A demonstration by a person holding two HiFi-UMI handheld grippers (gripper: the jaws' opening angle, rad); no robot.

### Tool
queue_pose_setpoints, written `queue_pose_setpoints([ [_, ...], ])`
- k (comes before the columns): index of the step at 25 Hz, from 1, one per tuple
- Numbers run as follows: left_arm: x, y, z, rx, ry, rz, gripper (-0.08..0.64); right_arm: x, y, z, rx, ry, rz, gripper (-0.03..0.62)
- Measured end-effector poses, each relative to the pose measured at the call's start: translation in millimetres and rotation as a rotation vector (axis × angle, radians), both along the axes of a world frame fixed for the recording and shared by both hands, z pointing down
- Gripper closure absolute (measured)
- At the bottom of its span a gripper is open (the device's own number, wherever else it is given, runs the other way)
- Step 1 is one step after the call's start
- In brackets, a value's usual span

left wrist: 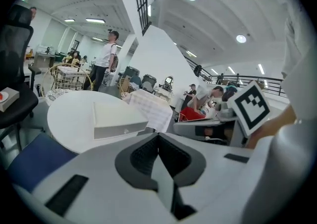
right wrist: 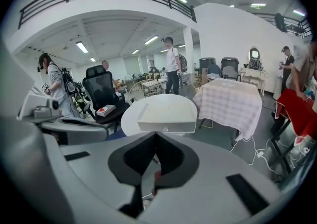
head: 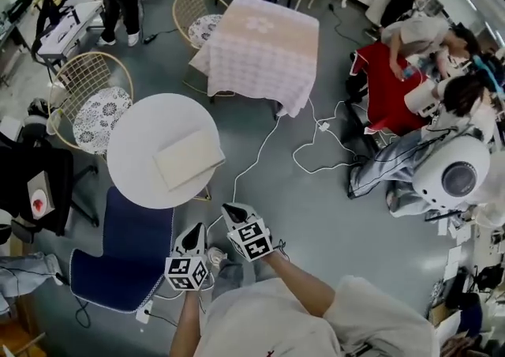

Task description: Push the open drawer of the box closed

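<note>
A flat white box (head: 188,159) lies on the round white table (head: 134,142). Its front face with a small knob shows in the right gripper view (right wrist: 167,117) and, at an angle, in the left gripper view (left wrist: 119,119); how far its drawer stands out I cannot tell. My left gripper (head: 193,233) and right gripper (head: 234,213) hover side by side close to my body, short of the table's near edge and touching nothing. In both gripper views the jaws meet, left gripper (left wrist: 158,136) and right gripper (right wrist: 155,134), with nothing between them.
A blue padded chair (head: 118,257) stands under the table's near left edge. A black office chair (head: 31,182) is at the left, wire chairs (head: 91,103) behind. A cloth-covered table (head: 260,47) is beyond. White cables (head: 316,150) trail over the floor. People sit and stand around, mostly at the right.
</note>
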State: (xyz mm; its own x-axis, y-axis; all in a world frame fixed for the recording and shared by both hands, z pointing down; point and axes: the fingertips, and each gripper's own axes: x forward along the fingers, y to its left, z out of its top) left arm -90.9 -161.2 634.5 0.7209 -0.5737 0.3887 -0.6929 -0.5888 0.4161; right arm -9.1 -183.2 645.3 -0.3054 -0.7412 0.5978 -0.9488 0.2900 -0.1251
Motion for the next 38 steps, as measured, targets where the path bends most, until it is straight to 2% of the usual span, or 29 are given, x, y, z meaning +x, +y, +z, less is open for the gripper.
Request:
queue_pose_setpoints([
  [10,34.5,42.2,-19.8,0.047,-0.003,0.039,0.548,10.9,66.4,-24.3,0.058,-0.006,-0.032,0.577],
  [23,63.7,146.0,-28.7,0.083,-0.06,-0.079,0.548,45.6,164.9,-23.4,0.076,-0.056,-0.148,0.577],
  [30,74.4,195.4,-30.8,0.096,-0.083,-0.136,0.548,63.6,214.7,-26.5,0.095,-0.068,-0.166,0.577],
  [38,73.1,227.0,-37.5,0.135,-0.092,-0.171,0.548,78.6,242.0,-39.8,0.151,-0.048,-0.172,0.577],
])
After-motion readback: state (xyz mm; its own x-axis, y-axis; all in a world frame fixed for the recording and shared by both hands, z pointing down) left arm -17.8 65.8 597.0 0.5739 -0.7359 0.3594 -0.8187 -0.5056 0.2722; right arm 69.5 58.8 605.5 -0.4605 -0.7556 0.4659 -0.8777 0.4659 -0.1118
